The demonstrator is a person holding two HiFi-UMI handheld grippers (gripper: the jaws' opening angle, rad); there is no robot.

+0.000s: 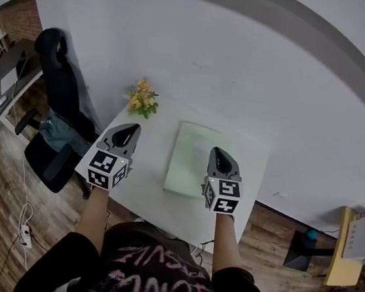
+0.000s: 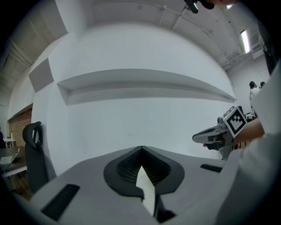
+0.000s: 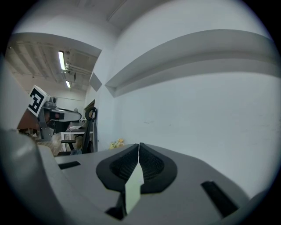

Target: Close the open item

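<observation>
Two pairs of jaws pinched together, empty; pale green flat rectangular item (image 1: 191,159), maybe a folder, lies on white table (image 1: 152,201) between them, long axis pointing away; right gripper (image 1: 218,153) nearest, left gripper (image 1: 130,129) farther off.

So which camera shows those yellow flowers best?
The head view: the bunch of yellow flowers sits clear at the white table's far corner. The right gripper view shows it tiny; the left gripper view misses it.
</observation>
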